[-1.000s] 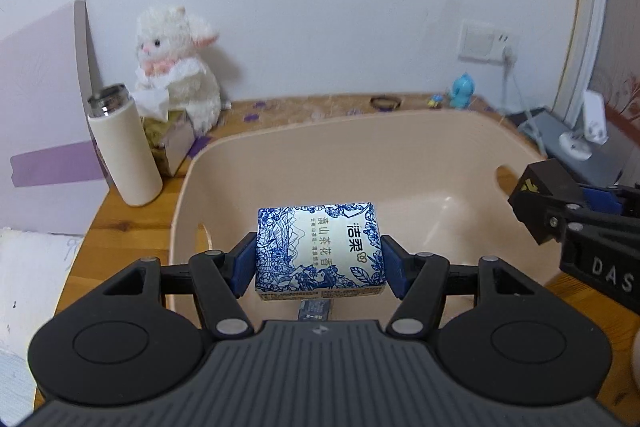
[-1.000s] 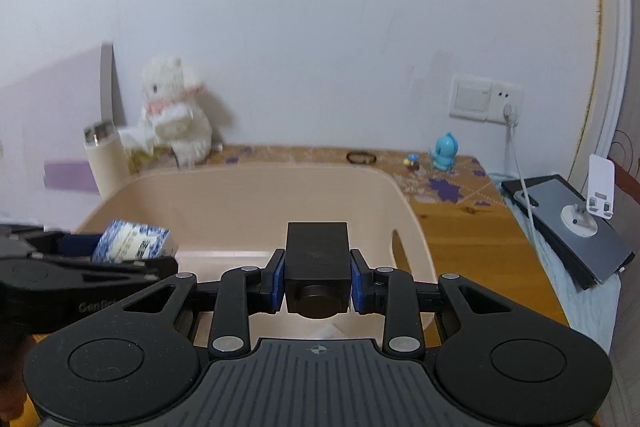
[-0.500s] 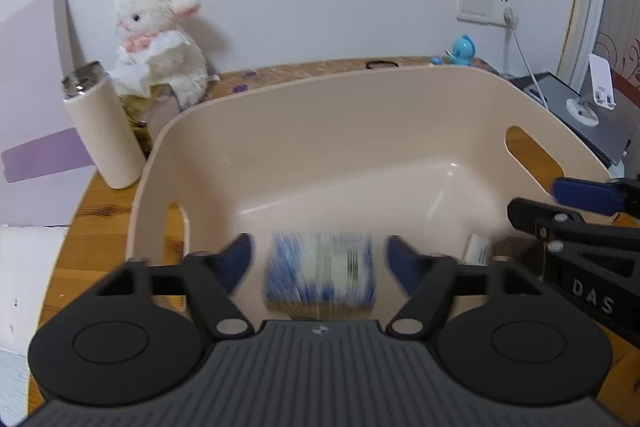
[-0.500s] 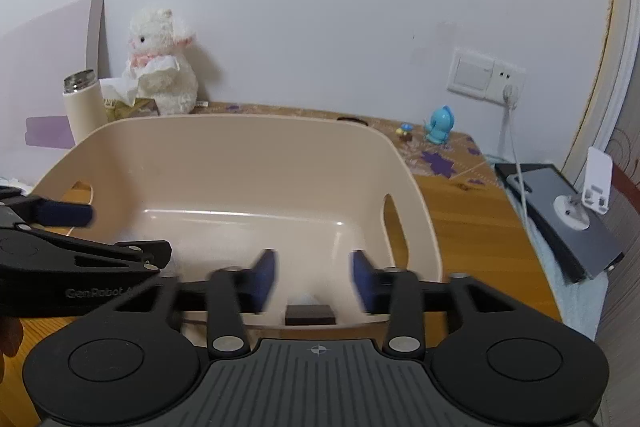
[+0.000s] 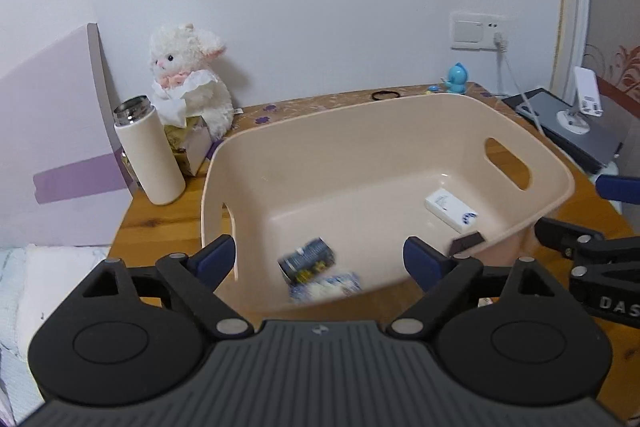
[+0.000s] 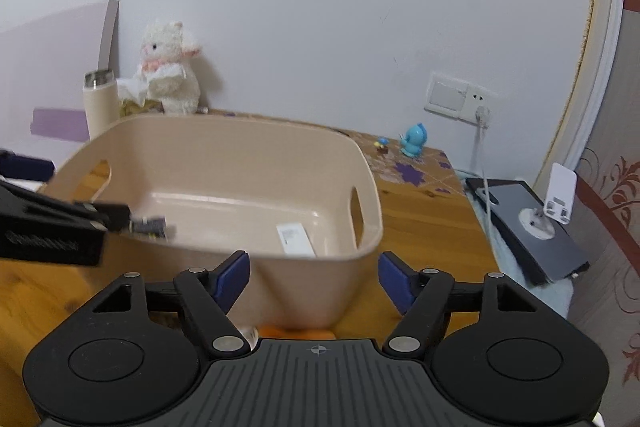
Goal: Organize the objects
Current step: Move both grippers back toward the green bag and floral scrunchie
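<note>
Found a flask (image 5: pixel 150 155) upright at far left, with a plush lamb (image 5: pixel 188 75) and a tissue box (image 5: pixel 192 147) just behind it. Met next the beige bin (image 5: pixel 360 119), set mid-desk with a handle slot at each end. Held the left gripper (image 5: pixel 320 261) spread wide over the bin's near-left wall, gripping nothing. Spotted the blue pack (image 5: pixel 316 269) inside the bin by the near wall, smeared by motion; could not tell whether resting or tumbling, nor read its long axis for certain, though seemingly crosswise and tilted. Judged it a soft tissue pack: light, squashy, slick in its wrapper, best pinched across the short sides with gentle force. Further right, saw a white box (image 5: pixel 452 211) flat on the bin floor, long axis running from back-left to near-right; judged it light and stiff, easiest taken across its narrow width. Noticed a dark block (image 5: pixel 466 239) by the near rim; could not tell whether inside or on the edge. Kept the right gripper (image 6: pixel 314 275) equally wide and empty, outside the bin's near-right corner. Passed a blue bird (image 6: pixel 414 141) and a wall socket (image 6: pixel 456 101) at far right.
</note>
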